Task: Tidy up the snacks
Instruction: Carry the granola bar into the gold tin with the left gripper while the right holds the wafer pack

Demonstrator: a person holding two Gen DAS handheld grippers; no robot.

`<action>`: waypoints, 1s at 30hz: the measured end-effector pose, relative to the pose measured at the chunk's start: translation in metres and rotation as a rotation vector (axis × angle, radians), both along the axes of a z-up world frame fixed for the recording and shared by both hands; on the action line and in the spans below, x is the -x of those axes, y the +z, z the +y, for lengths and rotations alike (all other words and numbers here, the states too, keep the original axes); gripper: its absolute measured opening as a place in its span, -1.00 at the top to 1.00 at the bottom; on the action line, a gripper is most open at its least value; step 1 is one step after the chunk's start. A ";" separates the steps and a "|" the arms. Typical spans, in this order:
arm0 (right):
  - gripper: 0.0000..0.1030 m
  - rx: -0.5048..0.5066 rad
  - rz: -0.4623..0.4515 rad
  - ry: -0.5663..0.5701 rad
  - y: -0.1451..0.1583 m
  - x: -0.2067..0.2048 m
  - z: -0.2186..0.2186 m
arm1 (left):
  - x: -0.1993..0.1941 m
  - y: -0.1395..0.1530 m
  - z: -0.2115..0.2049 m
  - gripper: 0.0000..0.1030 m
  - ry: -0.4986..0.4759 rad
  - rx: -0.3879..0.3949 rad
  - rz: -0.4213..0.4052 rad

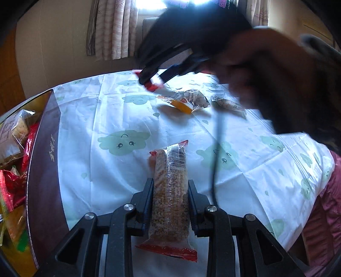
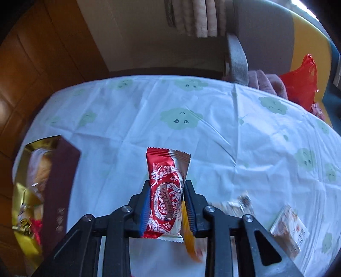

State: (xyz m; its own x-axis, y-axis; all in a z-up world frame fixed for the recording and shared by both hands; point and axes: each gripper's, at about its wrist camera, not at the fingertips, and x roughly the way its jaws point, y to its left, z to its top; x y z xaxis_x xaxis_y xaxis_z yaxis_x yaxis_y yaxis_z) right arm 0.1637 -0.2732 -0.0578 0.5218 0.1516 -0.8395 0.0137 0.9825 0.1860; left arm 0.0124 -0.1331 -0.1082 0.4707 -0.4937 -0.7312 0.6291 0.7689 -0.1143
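Your left gripper fingers clamp a grain bar and your right gripper fingers a red wafer pack; both slick wrappers could slide out forward if tilted steeper.

Strong daylight from the overexposed bright window behind striped beige curtains backlights the scene. The near hand is motion-blurred; fisheye edges bend and darken.

Both wrist views close above tablecloth, looking steeply down along fingers; shared: box at left, loose packets
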 end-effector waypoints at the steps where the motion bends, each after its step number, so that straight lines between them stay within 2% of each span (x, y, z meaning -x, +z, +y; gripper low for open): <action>1: 0.42 -0.017 -0.009 0.010 0.006 0.010 -0.002 | -0.001 0.000 0.001 0.43 0.002 0.003 0.005; 4: 0.41 -0.047 -0.030 0.009 0.022 0.047 -0.016 | -0.002 0.000 0.002 0.43 0.006 0.013 0.014; 7: 0.41 -0.040 -0.017 -0.018 0.020 0.088 -0.028 | -0.003 0.000 0.003 0.43 0.013 0.018 0.025; 12: 0.40 0.043 0.058 -0.059 -0.013 0.145 -0.033 | -0.004 0.001 -0.001 0.40 0.020 -0.006 0.026; 14: 0.40 0.043 0.084 -0.091 -0.029 0.158 -0.038 | -0.004 0.001 -0.005 0.40 0.023 -0.019 0.024; 19: 0.37 0.034 0.039 -0.145 -0.040 0.169 -0.040 | -0.005 0.002 -0.010 0.41 0.031 -0.058 0.027; 23: 0.31 0.120 0.014 -0.103 -0.042 0.174 -0.028 | -0.005 0.005 -0.011 0.43 0.038 -0.068 0.040; 25: 0.30 0.109 0.009 -0.115 -0.042 0.176 -0.030 | -0.004 0.007 -0.011 0.44 0.036 -0.072 0.042; 30: 0.31 0.134 -0.019 -0.110 -0.045 0.177 -0.026 | 0.002 0.018 -0.010 0.44 0.016 -0.038 0.064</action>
State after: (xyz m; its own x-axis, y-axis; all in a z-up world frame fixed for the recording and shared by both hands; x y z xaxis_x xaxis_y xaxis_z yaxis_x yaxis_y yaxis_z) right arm -0.0130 -0.2991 -0.1031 0.5452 -0.0197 -0.8381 0.1203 0.9912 0.0550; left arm 0.0099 -0.1429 -0.0899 0.4300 -0.4576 -0.7783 0.6089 0.7834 -0.1242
